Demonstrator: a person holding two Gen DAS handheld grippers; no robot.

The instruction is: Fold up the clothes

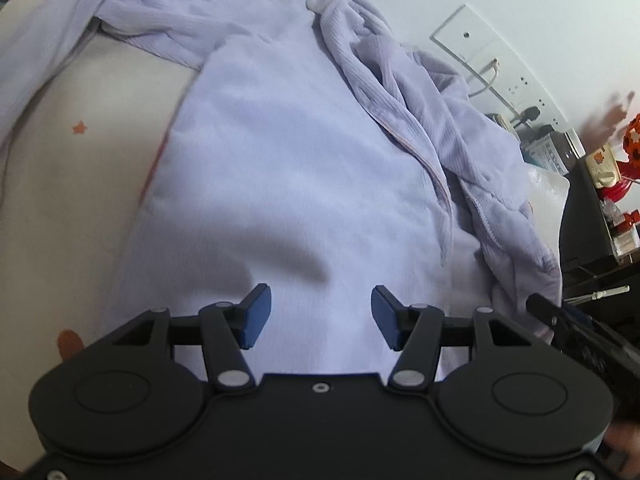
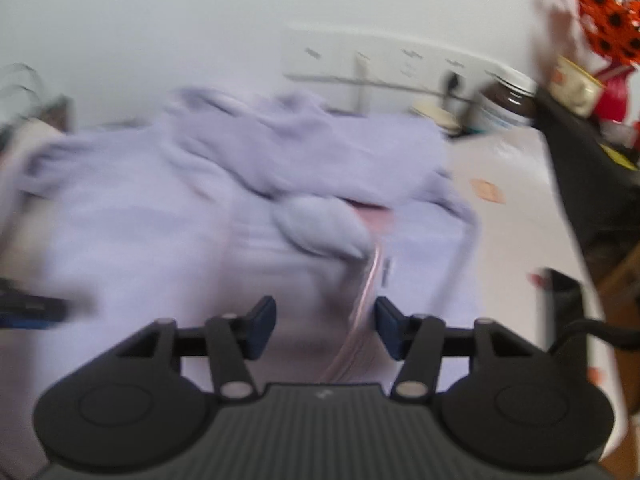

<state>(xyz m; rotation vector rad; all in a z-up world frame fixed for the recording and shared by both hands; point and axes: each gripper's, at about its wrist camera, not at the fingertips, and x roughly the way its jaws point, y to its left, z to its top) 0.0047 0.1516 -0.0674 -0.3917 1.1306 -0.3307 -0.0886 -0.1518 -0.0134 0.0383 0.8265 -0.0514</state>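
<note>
A pale lilac garment [image 1: 288, 152] lies spread on the table, its body flat in the middle, with bunched ribbed folds [image 1: 404, 92] along its right side and a sleeve trailing off at the upper left. My left gripper [image 1: 321, 316] is open and empty just above the flat part. In the blurred right wrist view the same garment [image 2: 160, 220] lies ahead with a crumpled heap at the back and a pink-edged hem near the fingers. My right gripper [image 2: 325, 326] is open and empty over its near edge. The right gripper also shows in the left wrist view [image 1: 576, 324].
The cream tablecloth [image 1: 80, 184] with orange stars shows at the left. A wall socket panel [image 1: 488, 68], jars and boxes [image 1: 548, 148] and orange flowers [image 2: 608, 24] stand at the back right. A dark object [image 2: 588, 168] borders the table's right side.
</note>
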